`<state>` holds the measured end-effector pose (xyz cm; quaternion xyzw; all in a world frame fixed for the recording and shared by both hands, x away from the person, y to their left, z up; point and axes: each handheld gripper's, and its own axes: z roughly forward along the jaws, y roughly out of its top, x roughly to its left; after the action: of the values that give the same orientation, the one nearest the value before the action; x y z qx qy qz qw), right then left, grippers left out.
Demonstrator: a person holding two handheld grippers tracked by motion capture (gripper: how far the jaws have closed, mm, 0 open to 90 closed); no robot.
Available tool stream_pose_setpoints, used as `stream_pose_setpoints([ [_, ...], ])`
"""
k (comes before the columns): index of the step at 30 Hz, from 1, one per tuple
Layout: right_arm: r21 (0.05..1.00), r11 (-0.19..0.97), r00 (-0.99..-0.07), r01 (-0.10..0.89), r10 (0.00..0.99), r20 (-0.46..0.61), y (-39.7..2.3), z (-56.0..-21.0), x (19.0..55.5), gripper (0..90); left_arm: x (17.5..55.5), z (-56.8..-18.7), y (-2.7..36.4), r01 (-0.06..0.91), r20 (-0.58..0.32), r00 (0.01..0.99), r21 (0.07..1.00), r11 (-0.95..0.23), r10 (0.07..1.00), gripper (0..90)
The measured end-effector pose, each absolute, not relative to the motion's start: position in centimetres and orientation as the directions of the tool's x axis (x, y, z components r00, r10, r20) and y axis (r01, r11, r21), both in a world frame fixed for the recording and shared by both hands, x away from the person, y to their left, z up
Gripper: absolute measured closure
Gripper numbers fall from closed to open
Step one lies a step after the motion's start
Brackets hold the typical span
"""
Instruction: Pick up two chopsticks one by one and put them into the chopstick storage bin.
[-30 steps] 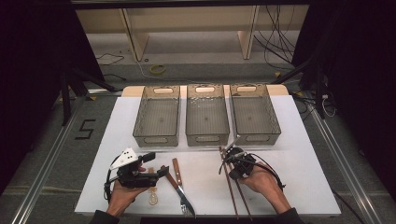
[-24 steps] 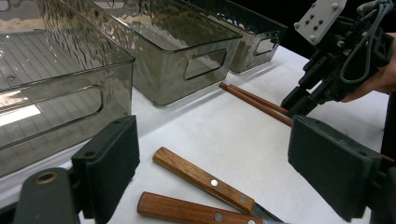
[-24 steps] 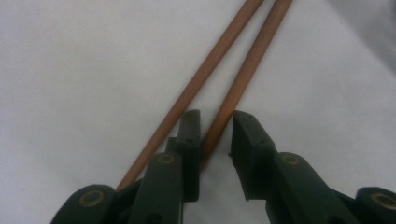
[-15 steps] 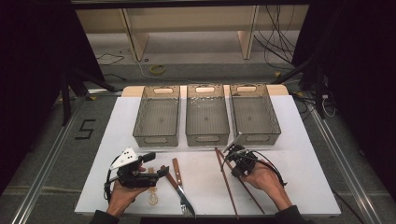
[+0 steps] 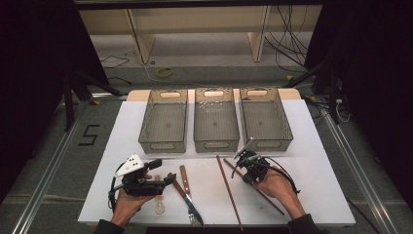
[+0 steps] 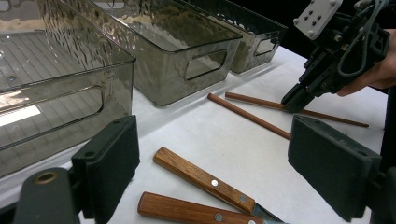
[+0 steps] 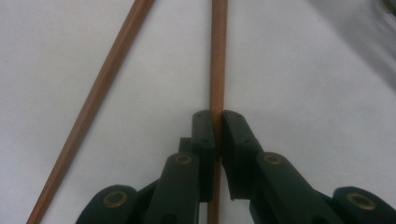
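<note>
Two chopsticks, one now pinched

We see the right gripper (image 5: 242,163) with its jaws, just closing, clamped on one chopstick (image 7: 217,56) lying flat near the tabletop's (image 5: 316,161) front edge. Its partner chopstick (image 5: 229,191) lies just beside, angled away. Our left gripper (image 5: 163,183) holds its jaws wide apart above two wooden-handled knives (image 6: 205,179).
</note>
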<state>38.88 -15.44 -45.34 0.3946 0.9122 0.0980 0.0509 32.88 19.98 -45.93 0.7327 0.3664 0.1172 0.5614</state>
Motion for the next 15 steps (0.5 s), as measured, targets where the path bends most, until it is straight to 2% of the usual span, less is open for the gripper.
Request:
stream_pose_setpoints([
  [7,0.259,0.682,-0.702,0.684,0.712,-0.018,-15.8,-44.0,38.6,84.3,32.9,-45.9,19.9,0.404,-0.238,0.706,0.909,-0.104,0.667,16.0],
  [15,0.312,0.748,-0.78,0.586,0.625,-0.037,-14.7,-41.6,37.3,84.3,33.6,-46.0,19.4,0.432,-0.259,0.714,0.894,-0.117,0.651,16.3],
])
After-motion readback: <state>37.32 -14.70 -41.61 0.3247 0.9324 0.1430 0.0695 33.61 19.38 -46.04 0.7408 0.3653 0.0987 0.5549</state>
